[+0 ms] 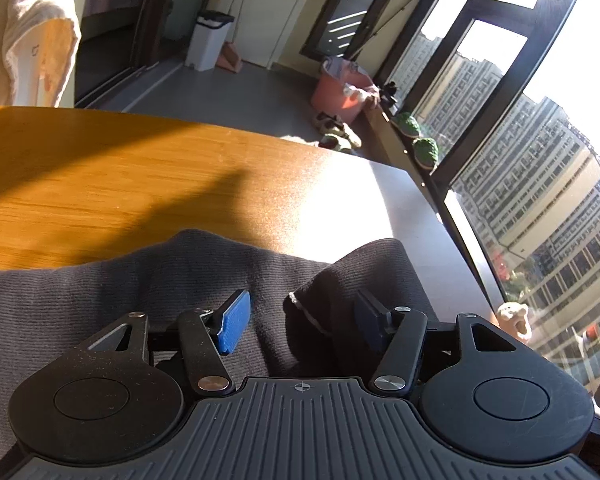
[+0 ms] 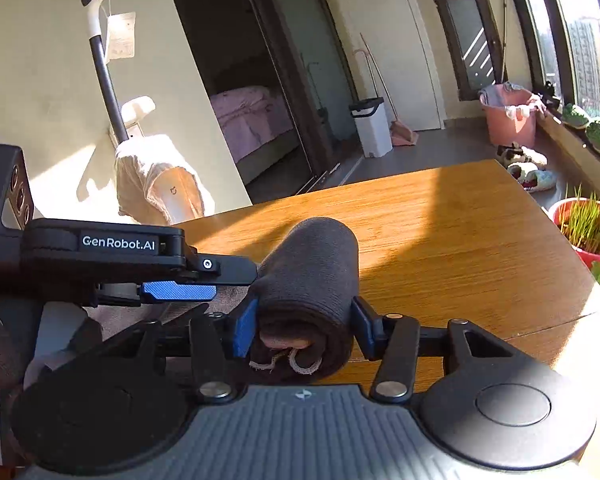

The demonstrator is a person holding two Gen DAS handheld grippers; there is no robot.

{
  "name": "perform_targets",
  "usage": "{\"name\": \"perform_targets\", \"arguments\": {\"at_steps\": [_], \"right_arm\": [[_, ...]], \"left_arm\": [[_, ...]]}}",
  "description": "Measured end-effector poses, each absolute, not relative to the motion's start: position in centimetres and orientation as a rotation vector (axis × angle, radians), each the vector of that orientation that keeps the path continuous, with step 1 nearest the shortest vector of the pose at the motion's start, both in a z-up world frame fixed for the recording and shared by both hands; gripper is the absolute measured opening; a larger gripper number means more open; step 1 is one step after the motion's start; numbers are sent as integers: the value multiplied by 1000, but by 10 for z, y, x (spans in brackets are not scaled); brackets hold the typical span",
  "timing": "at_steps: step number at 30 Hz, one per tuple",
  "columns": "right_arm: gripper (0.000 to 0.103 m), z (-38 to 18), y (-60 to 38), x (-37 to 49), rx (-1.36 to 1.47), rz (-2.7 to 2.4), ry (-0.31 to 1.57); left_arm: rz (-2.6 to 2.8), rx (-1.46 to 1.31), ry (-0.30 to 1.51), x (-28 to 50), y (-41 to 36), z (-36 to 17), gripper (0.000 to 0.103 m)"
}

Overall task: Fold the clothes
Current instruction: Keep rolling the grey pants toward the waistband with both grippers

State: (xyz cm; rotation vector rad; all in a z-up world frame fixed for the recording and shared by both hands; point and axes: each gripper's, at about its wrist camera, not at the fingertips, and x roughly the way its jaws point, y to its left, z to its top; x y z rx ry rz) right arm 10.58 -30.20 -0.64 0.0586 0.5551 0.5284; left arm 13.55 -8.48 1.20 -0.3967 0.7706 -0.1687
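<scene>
A dark grey ribbed garment (image 1: 100, 296) lies over the near part of the wooden table (image 1: 100, 176). My left gripper (image 1: 302, 324) stands open over it. A bunched fold with a pale hem (image 1: 300, 306) sits between its blue pads, against the right one and apart from the left pad (image 1: 234, 322). In the right wrist view, my right gripper (image 2: 302, 328) is shut on a rolled part of the garment (image 2: 312, 276), both pads pressing its sides, and the roll sticks out forward over the table (image 2: 460, 248). The left gripper (image 2: 204, 280) comes in from the left beside the roll.
The table's far edge drops to a grey floor with a white bin (image 2: 372, 128), a pink bucket (image 2: 510, 114) and slippers (image 2: 528, 172). Potted plants (image 1: 418, 140) line the window sill at right. A red pot of grass (image 2: 588, 232) stands by the table's right edge. A cream cloth (image 2: 156, 184) hangs at left.
</scene>
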Motion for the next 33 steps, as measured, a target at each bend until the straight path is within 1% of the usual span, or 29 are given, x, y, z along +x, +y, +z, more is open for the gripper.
{"name": "perform_targets", "arguments": {"at_steps": [4,6,8,11,13,14,15,17,19,21,22,24,26,27,29,31,33], "right_arm": [[48,-1,-263,82,-249,531,462],[48,-2,-253,76,-334,535,434],[49,-2,-249,73,-361,549,428],[55,3,-266,81,-225,600,481],[55,6,-280,88,-108,624,523],[58,7,-288,92,-41,634,541],[60,8,-296,95,25,645,558],[68,6,-307,103,149,664,588],[69,2,-312,111,239,665,612],[69,-4,-310,119,251,645,632],[68,-8,-308,122,249,641,643],[59,-15,-306,127,261,645,662],[41,-14,-306,124,249,641,652],[38,-11,-308,122,230,632,640],[36,-5,-305,118,153,617,617],[36,0,-293,109,36,595,579],[36,3,-277,97,-94,582,533]], "left_arm": [[-186,-427,714,130,-77,31,65],[-199,-417,702,129,-80,35,69],[-196,-381,716,131,-87,33,68],[-166,-355,756,136,-89,17,72],[-156,-367,764,136,-83,9,75],[-152,-369,763,135,-80,7,78],[-149,-373,761,134,-77,6,78],[-146,-380,758,132,-73,6,78],[-150,-394,758,131,-70,6,78],[-154,-410,759,131,-68,4,78],[-156,-415,759,130,-67,4,78],[-157,-421,759,130,-66,4,79],[-150,-417,761,132,-67,4,79],[-149,-418,759,132,-67,4,79],[-164,-436,756,134,-67,6,79],[-180,-444,742,135,-69,14,76],[-183,-434,706,134,-71,24,76]]}}
